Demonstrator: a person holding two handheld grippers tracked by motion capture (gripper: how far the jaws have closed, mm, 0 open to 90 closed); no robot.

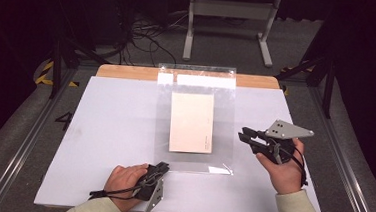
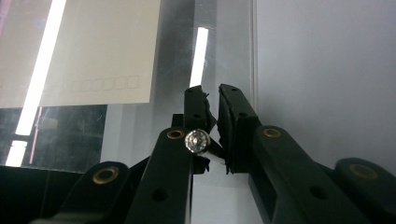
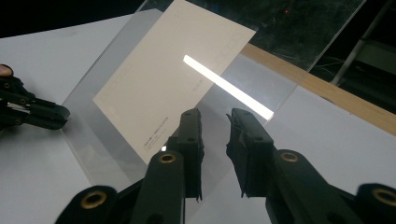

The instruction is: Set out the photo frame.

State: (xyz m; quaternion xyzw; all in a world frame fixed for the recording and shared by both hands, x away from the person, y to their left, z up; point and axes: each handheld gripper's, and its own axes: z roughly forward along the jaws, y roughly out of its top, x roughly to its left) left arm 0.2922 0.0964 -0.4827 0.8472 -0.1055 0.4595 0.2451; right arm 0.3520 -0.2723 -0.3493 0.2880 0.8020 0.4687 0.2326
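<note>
A cream card (image 1: 191, 122) inside a clear sleeve (image 1: 197, 86) lies flat on the table (image 1: 104, 130), long axis running away from the person. The left gripper (image 1: 160, 168) has its fingers nearly closed at the sleeve's near edge; whether they grip it is unclear. The right gripper (image 1: 244, 135) has its fingers parted just beside the sleeve's right edge.

The table (image 1: 109, 130) has a pale grey-white top, with a strip of bare wood (image 1: 128, 72) showing along its far edge. A clear plastic sleeve (image 1: 225, 113) lies flat on the top near the middle, its far end reaching over the wooden strip and its near edge close to the person's side of the table. Inside the sleeve, flat and square to it, sits a cream card (image 1: 191, 122), with clear plastic showing as a margin all round it; a small white label (image 1: 220, 170) shows at the sleeve's near right corner.
</note>
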